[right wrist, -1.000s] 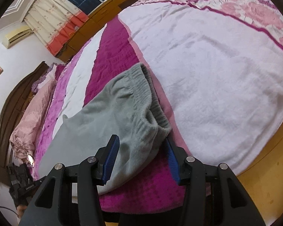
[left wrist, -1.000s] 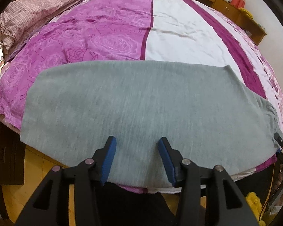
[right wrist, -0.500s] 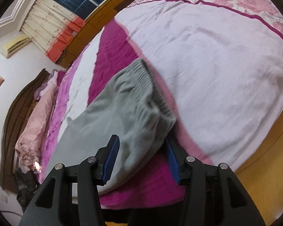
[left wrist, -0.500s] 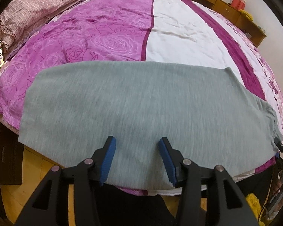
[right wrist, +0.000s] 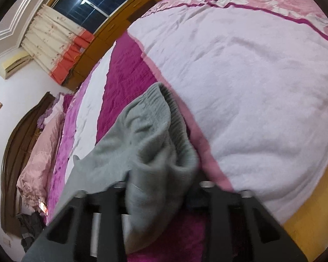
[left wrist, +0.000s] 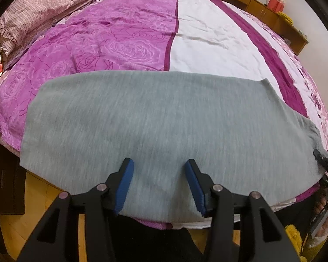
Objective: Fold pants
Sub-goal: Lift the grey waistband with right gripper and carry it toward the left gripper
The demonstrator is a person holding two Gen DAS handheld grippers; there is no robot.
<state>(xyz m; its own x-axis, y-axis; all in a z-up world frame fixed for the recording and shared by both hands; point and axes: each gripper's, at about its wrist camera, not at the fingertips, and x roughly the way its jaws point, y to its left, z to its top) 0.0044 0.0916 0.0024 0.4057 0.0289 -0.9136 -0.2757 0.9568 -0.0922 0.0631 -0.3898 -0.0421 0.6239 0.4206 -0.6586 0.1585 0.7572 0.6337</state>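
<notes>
The grey pants (left wrist: 155, 118) lie folded lengthwise along the near edge of the bed (left wrist: 124, 39), waistband at the right. My left gripper (left wrist: 158, 180) is open, its blue pads over the near edge of the cloth, holding nothing. In the right wrist view the elastic waistband (right wrist: 164, 131) bunches up between the jaws of my right gripper (right wrist: 161, 185). The cloth covers the fingers, so I cannot see how far they have closed. My right gripper also shows at the far right of the left wrist view (left wrist: 325, 163).
The bed has a purple rose-pattern and white cover. A pink quilt (left wrist: 43, 8) lies at the headboard end. Wooden cabinets (left wrist: 262, 6) line the far wall. Wooden floor (left wrist: 32, 207) shows below the bed edge, and a curtained window (right wrist: 76, 21) is behind.
My right gripper has moved forward onto the waistband, which now bunches up between its jaws and hides the pads. My left gripper has barely moved and stays open.
</notes>
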